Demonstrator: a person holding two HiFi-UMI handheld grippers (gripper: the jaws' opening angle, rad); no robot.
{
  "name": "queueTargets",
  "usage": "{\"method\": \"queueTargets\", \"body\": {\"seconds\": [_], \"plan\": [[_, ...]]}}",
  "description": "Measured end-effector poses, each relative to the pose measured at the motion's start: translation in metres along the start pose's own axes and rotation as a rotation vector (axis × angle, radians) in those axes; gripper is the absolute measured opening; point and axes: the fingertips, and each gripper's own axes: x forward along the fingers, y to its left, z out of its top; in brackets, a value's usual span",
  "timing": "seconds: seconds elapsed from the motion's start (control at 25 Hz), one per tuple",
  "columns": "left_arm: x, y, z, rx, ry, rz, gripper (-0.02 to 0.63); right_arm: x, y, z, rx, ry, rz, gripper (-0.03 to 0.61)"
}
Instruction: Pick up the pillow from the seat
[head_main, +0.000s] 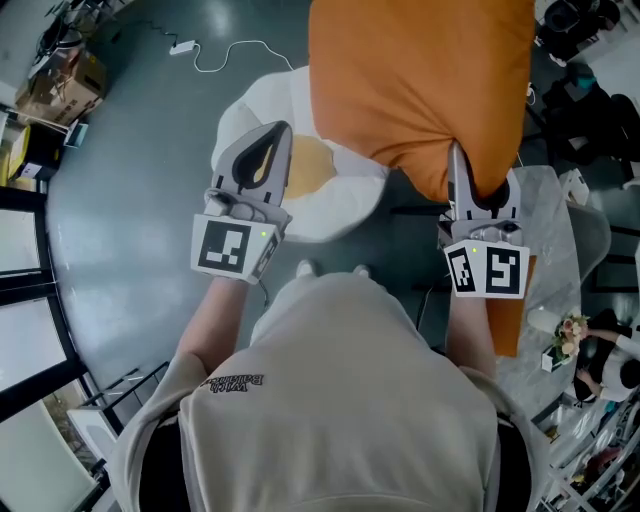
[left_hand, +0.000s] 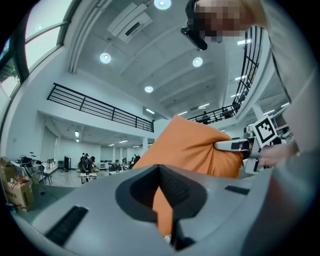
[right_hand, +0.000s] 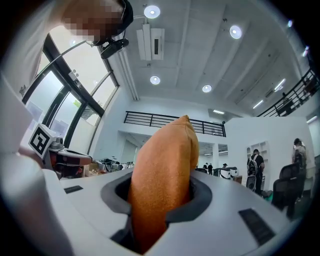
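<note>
An orange pillow (head_main: 420, 80) hangs in the air, lifted off the white egg-shaped seat (head_main: 250, 105) with the yellow yolk patch. My right gripper (head_main: 475, 175) is shut on its lower corner; in the right gripper view the fabric (right_hand: 165, 170) fills the gap between the jaws of that gripper (right_hand: 162, 197). My left gripper (head_main: 283, 130) hovers above the seat just left of the pillow, jaws together and empty. In the left gripper view the pillow (left_hand: 195, 150) shows ahead of the left gripper (left_hand: 160, 175), with the right gripper (left_hand: 235, 146) pinching it.
The seat rests on a grey floor. A white cable and power strip (head_main: 215, 55) lie beyond it. Cardboard boxes (head_main: 60, 85) stand at the far left. A marble-topped table (head_main: 550, 230) and dark chairs (head_main: 590, 100) are on the right.
</note>
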Motion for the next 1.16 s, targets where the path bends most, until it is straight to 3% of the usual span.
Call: {"method": "queueTargets", "body": {"seconds": [1.16], "plan": [[0.01, -0.014, -0.006, -0.011, 0.034, -0.017, 0.008, 0.004, -0.014, -0.01, 0.004, 0.049, 0.004, 0.15]]}}
